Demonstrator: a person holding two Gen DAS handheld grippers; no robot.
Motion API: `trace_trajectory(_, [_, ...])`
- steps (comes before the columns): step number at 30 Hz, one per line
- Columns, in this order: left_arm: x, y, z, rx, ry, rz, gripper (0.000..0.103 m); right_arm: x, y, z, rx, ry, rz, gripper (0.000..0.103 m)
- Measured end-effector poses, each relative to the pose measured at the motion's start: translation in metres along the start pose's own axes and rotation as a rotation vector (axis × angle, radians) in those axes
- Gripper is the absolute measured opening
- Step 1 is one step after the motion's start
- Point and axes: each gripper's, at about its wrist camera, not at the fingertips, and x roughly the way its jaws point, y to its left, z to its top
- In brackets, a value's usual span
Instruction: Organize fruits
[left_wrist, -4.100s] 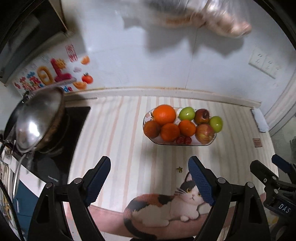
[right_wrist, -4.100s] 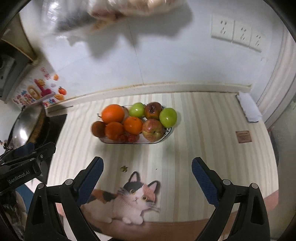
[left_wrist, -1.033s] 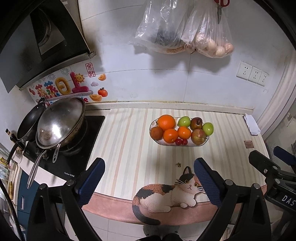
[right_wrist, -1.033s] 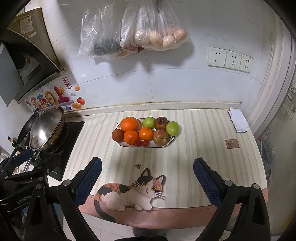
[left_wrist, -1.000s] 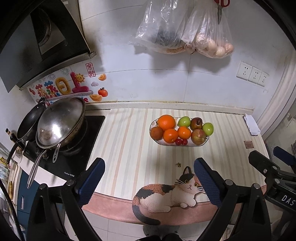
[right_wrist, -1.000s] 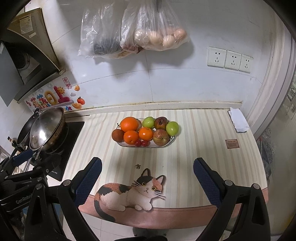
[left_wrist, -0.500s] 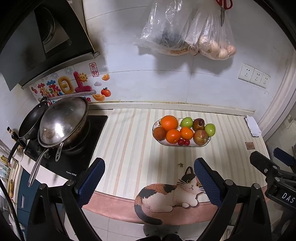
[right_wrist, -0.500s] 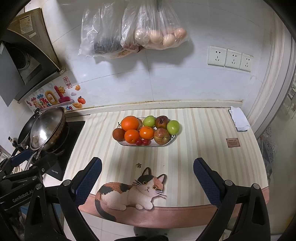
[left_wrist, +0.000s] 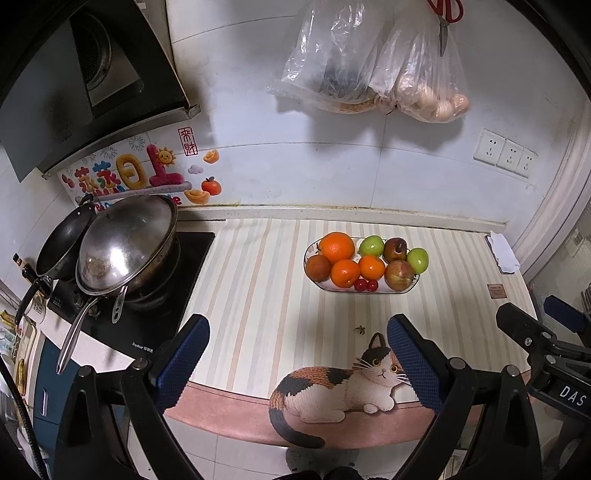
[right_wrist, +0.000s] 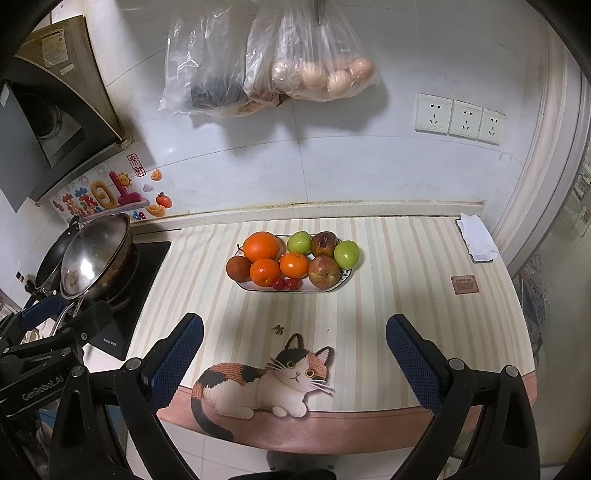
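Task status: apparently complete. All fruits (right_wrist: 291, 260) sit grouped in the glass dish (right_wrist: 258, 287) at 12 o'clock on the striped surface (right_wrist: 399, 306). Left gripper (left_wrist: 295, 360) and right gripper (right_wrist: 293, 356): jaws spread wide, empty, well back.

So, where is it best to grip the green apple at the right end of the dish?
Probably across the round middle of the green apple, coming from above and from its open right side. It sits at the dish rim, with a red apple close on its left.
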Motion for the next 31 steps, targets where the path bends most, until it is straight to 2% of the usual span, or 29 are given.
trace_trajectory(31, [-0.0088, -0.0060, -0.0024, 0.001, -0.017, 0.000, 0.099, -0.0093, 0.0049, -0.0095, 0.016, 0.000, -0.020, 0.101])
